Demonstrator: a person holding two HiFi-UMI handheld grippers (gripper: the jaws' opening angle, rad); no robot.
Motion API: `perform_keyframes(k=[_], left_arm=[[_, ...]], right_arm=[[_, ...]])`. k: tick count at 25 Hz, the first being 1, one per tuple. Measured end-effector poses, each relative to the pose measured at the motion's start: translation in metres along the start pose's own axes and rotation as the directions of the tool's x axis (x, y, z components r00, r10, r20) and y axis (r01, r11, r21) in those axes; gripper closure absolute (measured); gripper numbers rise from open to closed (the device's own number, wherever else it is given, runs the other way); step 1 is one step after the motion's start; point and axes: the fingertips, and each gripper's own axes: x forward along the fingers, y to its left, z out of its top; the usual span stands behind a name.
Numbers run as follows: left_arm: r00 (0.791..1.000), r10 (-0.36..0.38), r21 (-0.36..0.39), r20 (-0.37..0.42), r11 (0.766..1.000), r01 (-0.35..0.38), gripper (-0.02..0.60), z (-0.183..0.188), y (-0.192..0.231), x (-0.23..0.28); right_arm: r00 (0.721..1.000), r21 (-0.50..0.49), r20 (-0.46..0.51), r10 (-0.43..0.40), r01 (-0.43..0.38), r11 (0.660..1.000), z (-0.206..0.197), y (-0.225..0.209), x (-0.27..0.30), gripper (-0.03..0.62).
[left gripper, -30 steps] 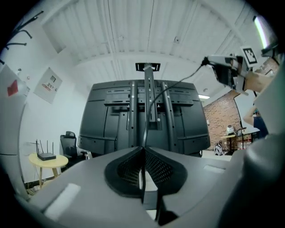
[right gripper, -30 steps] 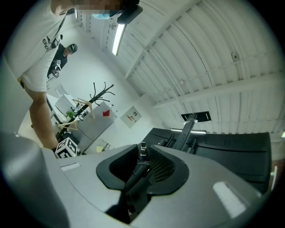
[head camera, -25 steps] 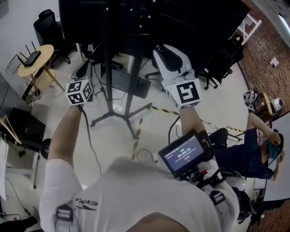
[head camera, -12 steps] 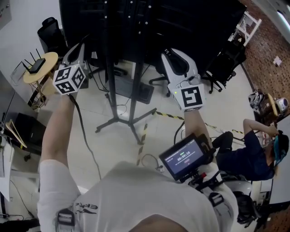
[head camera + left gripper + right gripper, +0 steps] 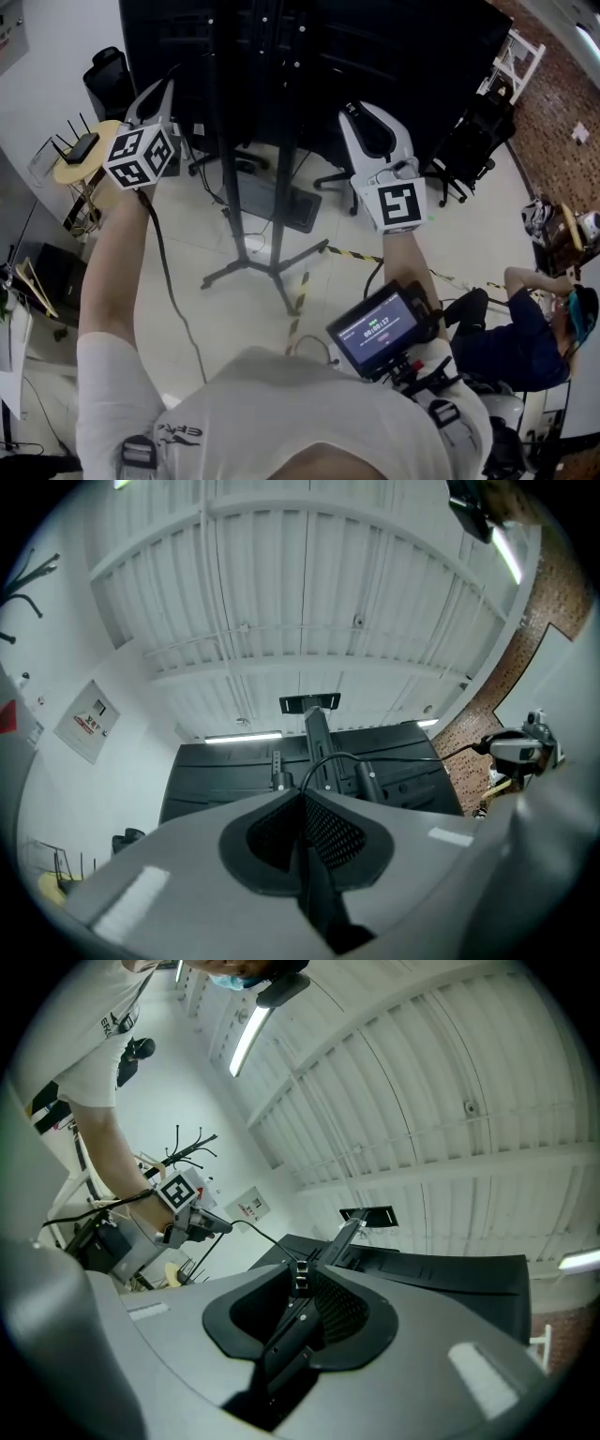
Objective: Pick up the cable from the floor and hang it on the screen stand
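Two grippers are raised in front of the back of a large black screen (image 5: 375, 47). My left gripper (image 5: 302, 794) is pinched tight on a thin black cable (image 5: 332, 755), which arcs up from its jaws. My right gripper (image 5: 302, 1274) clamps the cable's long black plug end, jaws partway apart around it. So the cable is off the pale floor (image 5: 469, 234) and strung between my hands. Hanging is not yet done: I judge it must next be draped over the black metal screen stand (image 5: 281, 216).

A black router (image 5: 82, 147) sits on a round wooden table (image 5: 67, 172) at my left; a person in blue (image 5: 511, 333) sits at my right.
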Motion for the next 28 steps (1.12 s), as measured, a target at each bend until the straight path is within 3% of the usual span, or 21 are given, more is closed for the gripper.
perform_keyframes(k=[8,15,28], left_arm=[[0.999,-0.008,0.071,0.036,0.997,0.005,0.568,0.022,-0.001,0.037],[0.998,-0.024,0.074,0.059,0.997,0.019,0.568,0.024,0.026,0.072],[0.969,-0.204,0.016,0.141,0.979,0.204,0.568,0.019,0.075,0.188]], right_arm=[[0.998,-0.019,0.062,-0.034,0.035,0.999,-0.017,-0.028,0.023,0.496],[0.995,-0.033,0.061,-0.074,0.076,0.997,-0.031,-0.031,0.062,0.496],[0.966,-0.197,0.007,-0.259,0.255,0.947,-0.024,-0.054,0.143,0.496]])
